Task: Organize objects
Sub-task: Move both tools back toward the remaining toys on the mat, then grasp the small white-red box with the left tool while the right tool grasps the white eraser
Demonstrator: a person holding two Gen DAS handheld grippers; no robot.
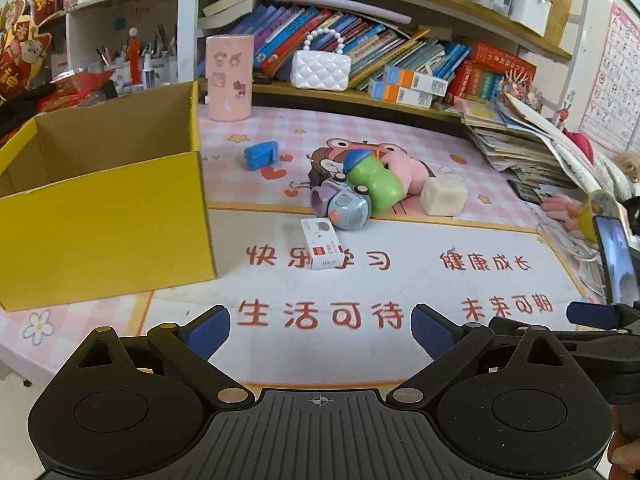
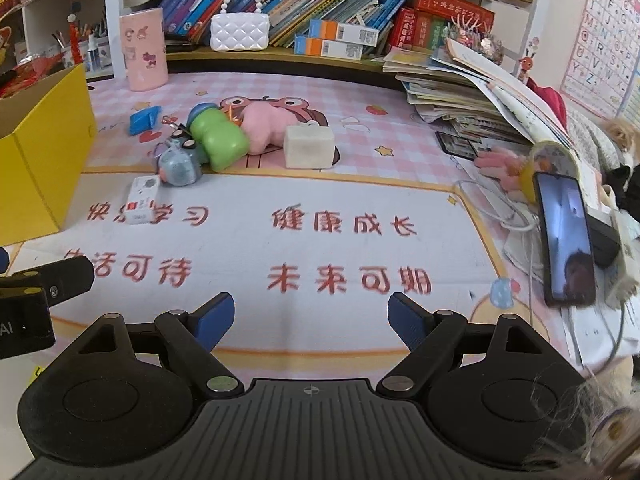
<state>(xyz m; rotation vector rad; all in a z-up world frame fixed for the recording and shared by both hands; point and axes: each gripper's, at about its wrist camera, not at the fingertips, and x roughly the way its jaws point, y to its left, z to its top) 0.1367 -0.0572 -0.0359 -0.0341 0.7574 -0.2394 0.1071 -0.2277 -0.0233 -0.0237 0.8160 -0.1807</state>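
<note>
An open yellow cardboard box (image 1: 104, 216) stands at the left of the desk mat; it also shows in the right wrist view (image 2: 44, 152). Beyond it lie a small white carton (image 1: 322, 246) (image 2: 141, 199), a grey-purple toy car (image 1: 342, 204) (image 2: 178, 164), a green toy with a blue cap (image 1: 374, 182) (image 2: 218, 140), a pink plush (image 1: 406, 170) (image 2: 264, 128), a cream block (image 1: 443, 196) (image 2: 309, 147) and a blue object (image 1: 261, 155) (image 2: 144, 120). My left gripper (image 1: 320, 330) is open and empty, near the mat's front edge. My right gripper (image 2: 311, 316) is open and empty, to its right.
A pink cylinder holder (image 1: 229, 78) and a white quilted purse (image 1: 320, 70) stand at the back under shelves of books. A leaning pile of papers (image 1: 532, 144) fills the right side. A phone (image 2: 566, 238) stands upright at the right with white cables beside it.
</note>
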